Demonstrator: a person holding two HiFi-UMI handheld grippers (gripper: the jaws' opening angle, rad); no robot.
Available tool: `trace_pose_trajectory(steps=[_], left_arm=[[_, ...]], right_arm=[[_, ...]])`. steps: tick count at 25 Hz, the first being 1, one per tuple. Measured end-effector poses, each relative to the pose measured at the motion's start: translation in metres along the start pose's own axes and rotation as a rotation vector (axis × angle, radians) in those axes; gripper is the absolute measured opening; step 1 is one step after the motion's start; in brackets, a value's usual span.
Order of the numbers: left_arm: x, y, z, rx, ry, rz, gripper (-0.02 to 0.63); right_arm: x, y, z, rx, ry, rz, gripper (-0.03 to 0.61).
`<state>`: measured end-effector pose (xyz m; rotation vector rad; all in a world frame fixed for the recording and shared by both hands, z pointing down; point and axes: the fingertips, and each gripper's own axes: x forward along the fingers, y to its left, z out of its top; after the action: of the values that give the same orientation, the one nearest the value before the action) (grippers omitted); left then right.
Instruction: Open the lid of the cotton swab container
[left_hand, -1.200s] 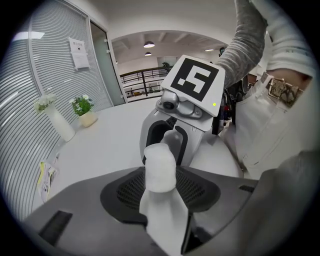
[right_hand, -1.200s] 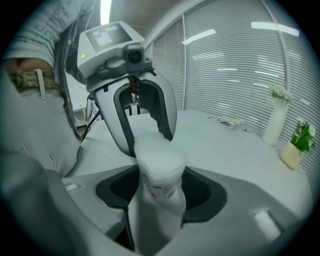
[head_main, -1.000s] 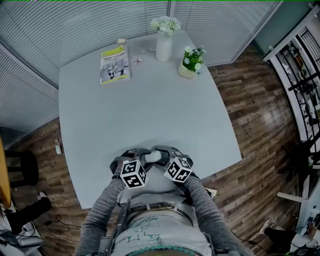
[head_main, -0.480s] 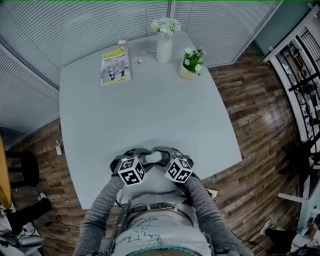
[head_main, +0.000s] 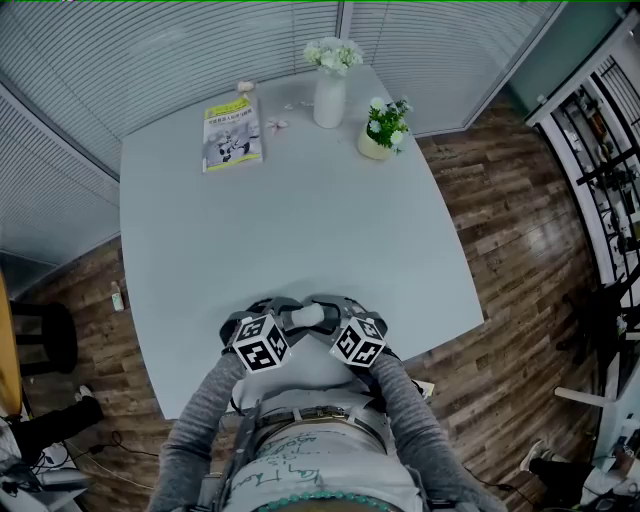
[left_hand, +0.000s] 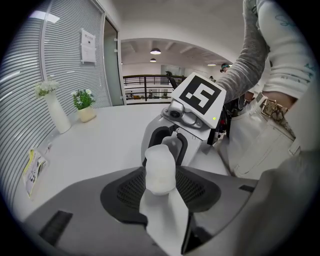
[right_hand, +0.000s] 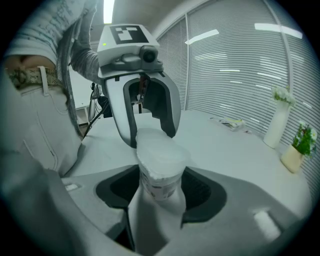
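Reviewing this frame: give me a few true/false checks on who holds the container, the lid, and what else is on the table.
1. The cotton swab container sits between the right gripper's jaws. True.
2. The left gripper is empty. False: the container is between its jaws too.
3. The lid lies loose on the table. False: it is still on the container.
4. A booklet lies at the table's far side. True.
5. The vase has tipped over. False: it stands upright.
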<state>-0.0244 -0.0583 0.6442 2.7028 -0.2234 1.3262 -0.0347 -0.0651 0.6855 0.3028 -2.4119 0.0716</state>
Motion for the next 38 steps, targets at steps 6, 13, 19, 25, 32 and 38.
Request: trace_pose_trajectory(steps=[6,13,19,25,32,38], left_arm=[[-0.003,-0.001,0.001,0.009,-0.008,0.02,0.186],[-0.019,0.004,0.014,-0.012,-0.077,0.066,0.185],[-0.023,0.006,0.012,-0.004,-0.084,0.076,0.177],[-0.026,0.007,0.014,0.014,-0.086,0.095,0.164],[-0.034,0.016,0.019,0.04,-0.099,0.161,0.08],[-0.033,0.023,0.019,0.02,-0.107,0.182,0.049]], right_arm=[[-0.001,0.002,0.0,-0.003,0.001,-0.001,0.261],[-0.002,0.002,0.0,-0.004,-0.001,0.0,0.261],[-0.001,0.003,-0.002,-0.005,0.002,0.0,0.261],[0.0,0.003,-0.001,-0.003,0.002,-0.003,0.261],[0.0,0.003,-0.002,-0.004,0.003,-0.002,0.259],[0.0,0.003,-0.003,-0.003,0.002,-0.002,0.259]])
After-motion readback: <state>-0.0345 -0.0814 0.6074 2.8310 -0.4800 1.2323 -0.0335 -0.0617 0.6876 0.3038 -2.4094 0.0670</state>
